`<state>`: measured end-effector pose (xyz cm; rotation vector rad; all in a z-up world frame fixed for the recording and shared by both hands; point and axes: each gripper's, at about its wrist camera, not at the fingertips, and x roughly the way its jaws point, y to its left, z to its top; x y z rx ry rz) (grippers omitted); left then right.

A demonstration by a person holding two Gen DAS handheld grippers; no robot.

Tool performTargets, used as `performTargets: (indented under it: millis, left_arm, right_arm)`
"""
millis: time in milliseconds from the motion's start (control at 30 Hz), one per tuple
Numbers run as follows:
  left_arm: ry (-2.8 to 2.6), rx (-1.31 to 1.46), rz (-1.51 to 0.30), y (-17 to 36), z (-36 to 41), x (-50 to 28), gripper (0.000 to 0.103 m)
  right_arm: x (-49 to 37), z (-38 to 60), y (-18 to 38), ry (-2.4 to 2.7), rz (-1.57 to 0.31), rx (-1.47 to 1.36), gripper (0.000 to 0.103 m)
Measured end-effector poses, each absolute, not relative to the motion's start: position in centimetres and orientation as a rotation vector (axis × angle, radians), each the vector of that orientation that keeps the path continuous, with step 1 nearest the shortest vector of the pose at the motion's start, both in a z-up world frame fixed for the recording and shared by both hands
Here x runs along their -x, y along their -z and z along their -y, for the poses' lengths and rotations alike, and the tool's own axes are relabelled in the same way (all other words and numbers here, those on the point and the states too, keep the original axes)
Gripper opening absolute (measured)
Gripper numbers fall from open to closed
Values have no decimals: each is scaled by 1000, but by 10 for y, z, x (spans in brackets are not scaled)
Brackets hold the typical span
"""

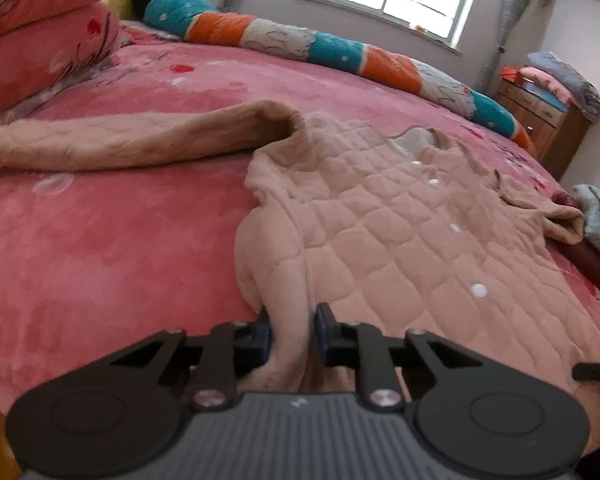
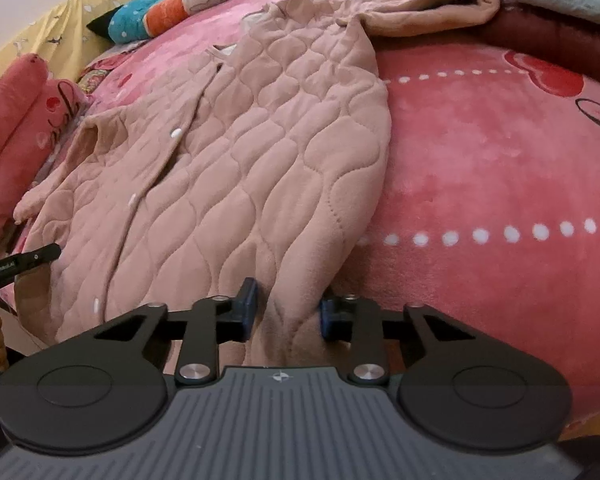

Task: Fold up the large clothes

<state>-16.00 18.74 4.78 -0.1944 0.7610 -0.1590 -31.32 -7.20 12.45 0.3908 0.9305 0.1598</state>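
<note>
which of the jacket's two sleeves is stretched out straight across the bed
The sleeve on the left gripper's side lies straight; the other sleeve is bunched up.
</note>
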Motion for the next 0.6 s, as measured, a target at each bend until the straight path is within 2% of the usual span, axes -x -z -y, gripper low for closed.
performTargets:
  millis: [100,167,600]
  left_arm:
    - [207,186,-754,-59,-182,167,17]
    - [234,163,-759,-65,-177,172,10]
    - [346,50,-810,-76,-153,199,10]
  right_arm:
    - [318,72,-131,-163,-924,-399,28]
    - [323,74,-135,-162,-916,-418,27]
    - [344,76,-148,-120,-893,-423,24]
